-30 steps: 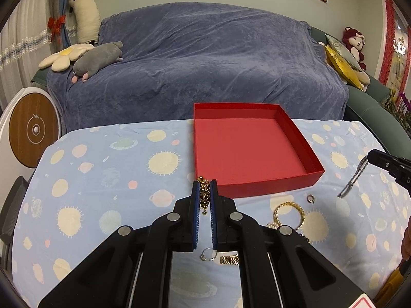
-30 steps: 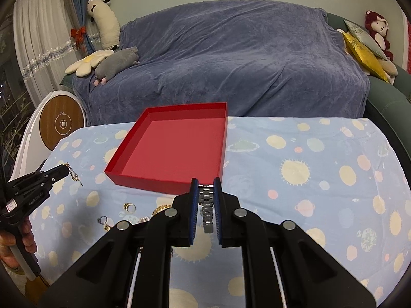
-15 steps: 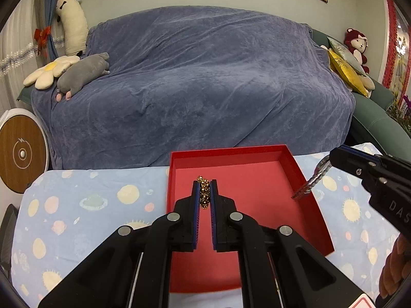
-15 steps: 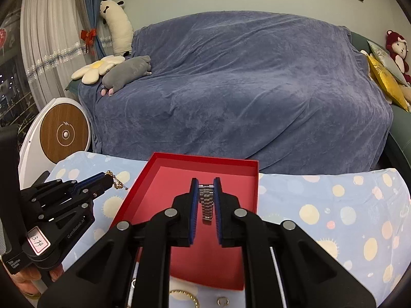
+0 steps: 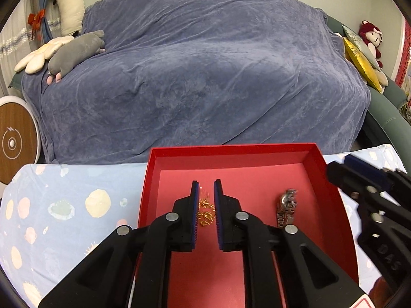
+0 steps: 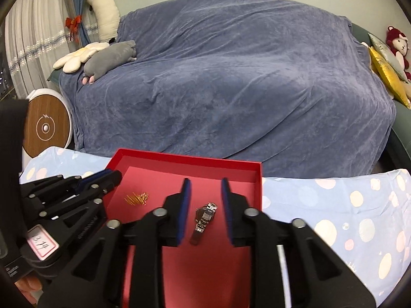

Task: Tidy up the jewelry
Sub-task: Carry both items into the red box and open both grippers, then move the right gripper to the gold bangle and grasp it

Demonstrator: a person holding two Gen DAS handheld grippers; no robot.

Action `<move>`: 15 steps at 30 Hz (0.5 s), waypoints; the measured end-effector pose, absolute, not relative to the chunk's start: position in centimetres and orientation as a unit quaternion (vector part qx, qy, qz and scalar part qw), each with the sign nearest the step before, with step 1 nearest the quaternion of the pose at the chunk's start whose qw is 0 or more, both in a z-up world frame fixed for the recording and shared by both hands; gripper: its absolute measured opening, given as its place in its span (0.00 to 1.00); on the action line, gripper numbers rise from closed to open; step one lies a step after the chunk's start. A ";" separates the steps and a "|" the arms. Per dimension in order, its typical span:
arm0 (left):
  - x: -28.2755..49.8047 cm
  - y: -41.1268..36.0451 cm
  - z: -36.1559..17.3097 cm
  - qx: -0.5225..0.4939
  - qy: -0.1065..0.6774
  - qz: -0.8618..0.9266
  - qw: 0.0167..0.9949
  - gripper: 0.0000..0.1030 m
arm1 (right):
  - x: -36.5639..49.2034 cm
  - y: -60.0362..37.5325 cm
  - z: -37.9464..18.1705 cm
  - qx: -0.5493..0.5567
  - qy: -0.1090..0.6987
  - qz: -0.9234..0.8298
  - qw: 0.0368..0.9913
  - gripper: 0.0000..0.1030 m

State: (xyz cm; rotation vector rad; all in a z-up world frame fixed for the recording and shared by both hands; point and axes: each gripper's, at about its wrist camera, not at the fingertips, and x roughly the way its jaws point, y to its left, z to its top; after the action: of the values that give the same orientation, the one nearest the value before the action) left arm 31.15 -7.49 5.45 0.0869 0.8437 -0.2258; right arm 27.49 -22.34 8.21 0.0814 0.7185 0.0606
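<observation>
The gold chain (image 5: 205,211) is a light, limp, slippery tangle best pinched at a bunched clump, and the steel watch (image 6: 204,217) is heavier, its linked band floppy (take it across the band). Both lie apart on the floor of the red tray (image 5: 257,151), its only visible contents. Above them the left gripper (image 5: 206,192) and right gripper (image 6: 204,188) are opening, pads clear of both.
</observation>
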 end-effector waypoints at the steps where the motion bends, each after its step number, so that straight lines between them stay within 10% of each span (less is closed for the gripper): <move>1: 31.0 -7.4 5.4 0.044 0.410 -0.109 0.904 0.19 | 26.8 -22.5 8.4 0.037 0.348 0.031 0.936 0.33; 8: 24.4 -6.5 7.3 0.092 0.364 -0.099 0.921 0.50 | 18.3 -23.2 9.6 0.016 0.353 0.051 0.934 0.43; 15: 16.2 -3.5 6.9 0.127 0.382 -0.105 0.909 0.55 | 9.3 -23.4 8.8 0.028 0.377 0.055 0.924 0.51</move>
State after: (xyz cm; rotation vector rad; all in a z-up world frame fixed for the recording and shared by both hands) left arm 16.18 -3.52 6.89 0.2625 0.7873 -0.2169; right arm 9.31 -23.38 8.77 0.0564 0.7726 0.1119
